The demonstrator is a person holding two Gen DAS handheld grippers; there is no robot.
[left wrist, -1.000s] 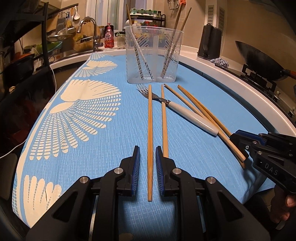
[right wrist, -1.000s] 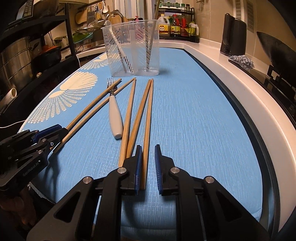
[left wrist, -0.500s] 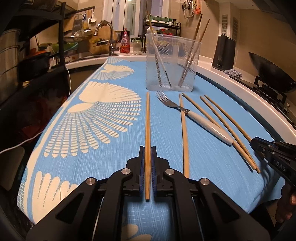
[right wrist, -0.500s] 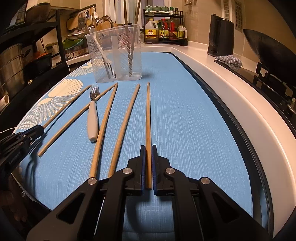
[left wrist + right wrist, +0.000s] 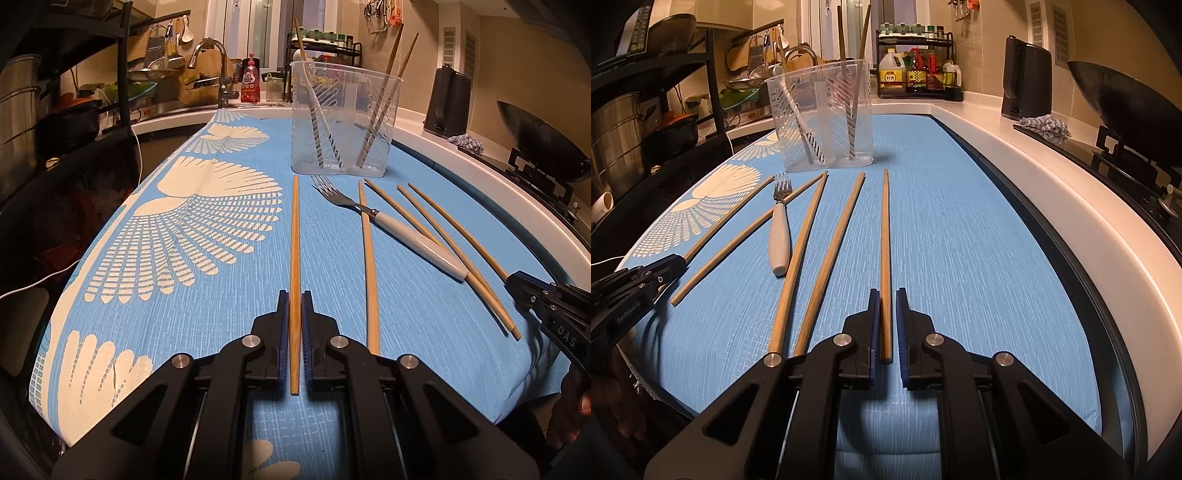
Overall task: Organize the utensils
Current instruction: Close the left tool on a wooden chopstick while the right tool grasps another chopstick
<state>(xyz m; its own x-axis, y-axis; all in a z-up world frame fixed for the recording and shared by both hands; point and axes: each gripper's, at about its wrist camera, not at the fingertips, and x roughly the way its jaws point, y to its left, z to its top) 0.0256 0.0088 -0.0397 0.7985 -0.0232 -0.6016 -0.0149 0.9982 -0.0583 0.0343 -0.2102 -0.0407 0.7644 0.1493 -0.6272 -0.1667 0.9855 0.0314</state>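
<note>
Each chopstick (image 5: pixel 294 258) (image 5: pixel 885 258) lies lengthwise between closed-in fingers, left gripper (image 5: pixel 294 314) gripping, right gripper (image 5: pixel 886 317) slightly slack, tips toward the holder (image 5: pixel 341 118).

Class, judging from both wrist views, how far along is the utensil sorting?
Done: several utensils stand in the holder. In hand: the left gripper grips one chopstick; the right gripper brackets another, its right pad apart. Left: four chopsticks and the fork on the cloth.
</note>
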